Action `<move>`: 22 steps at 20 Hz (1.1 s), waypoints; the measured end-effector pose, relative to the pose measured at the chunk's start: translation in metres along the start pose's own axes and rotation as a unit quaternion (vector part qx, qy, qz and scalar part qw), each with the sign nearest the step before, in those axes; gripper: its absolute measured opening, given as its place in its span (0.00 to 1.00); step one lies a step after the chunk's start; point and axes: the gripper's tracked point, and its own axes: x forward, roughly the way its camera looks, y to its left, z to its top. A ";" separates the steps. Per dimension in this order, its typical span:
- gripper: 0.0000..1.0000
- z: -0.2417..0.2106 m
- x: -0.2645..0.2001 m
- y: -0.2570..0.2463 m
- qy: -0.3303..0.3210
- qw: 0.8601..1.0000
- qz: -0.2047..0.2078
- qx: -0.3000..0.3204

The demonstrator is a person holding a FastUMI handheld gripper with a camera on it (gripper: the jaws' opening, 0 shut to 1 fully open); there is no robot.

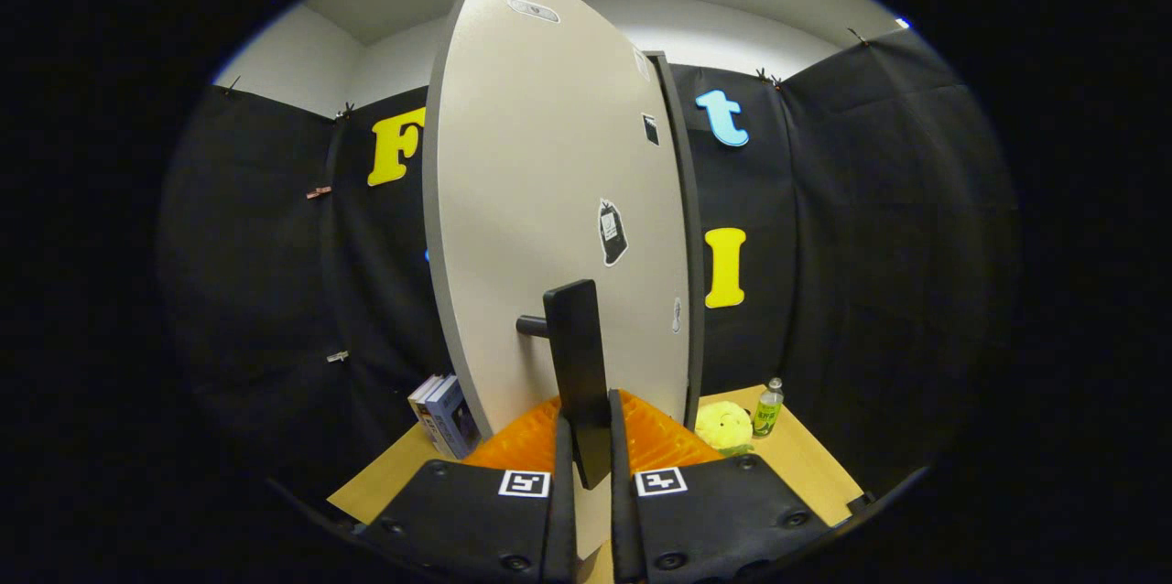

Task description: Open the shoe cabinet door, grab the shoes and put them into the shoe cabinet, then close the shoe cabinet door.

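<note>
Grey cabinet door [540, 200] has one black handle [581, 373], clamped by the hand-held gripper [586, 451].

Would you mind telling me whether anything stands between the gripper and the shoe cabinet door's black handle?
Nothing visible does: the gripper has both fingers pressed on the black bar handle of the pale grey shoe cabinet door, so nothing stands between them.

pale grey door [540, 200], black handle [579, 364]
</note>
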 end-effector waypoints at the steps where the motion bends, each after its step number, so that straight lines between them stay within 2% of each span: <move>1: 0.19 0.001 -0.003 -0.007 0.001 1.000 -0.006 0.003; 5: 0.19 0.005 -0.007 -0.038 0.001 1.000 -0.024 0.014; 11: 0.18 0.009 -0.012 -0.088 0.003 1.000 -0.012 -0.012; 15: 0.13 0.015 -0.017 -0.130 -0.011 1.000 -0.023 -0.017; 16: 0.13 0.016 -0.015 -0.138 -0.011 1.000 -0.018 -0.012; 19: 0.13 0.015 -0.016 -0.126 -0.005 0.999 0.035 0.002; 22: 0.16 0.011 -0.012 -0.132 0.003 1.000 0.031 -0.005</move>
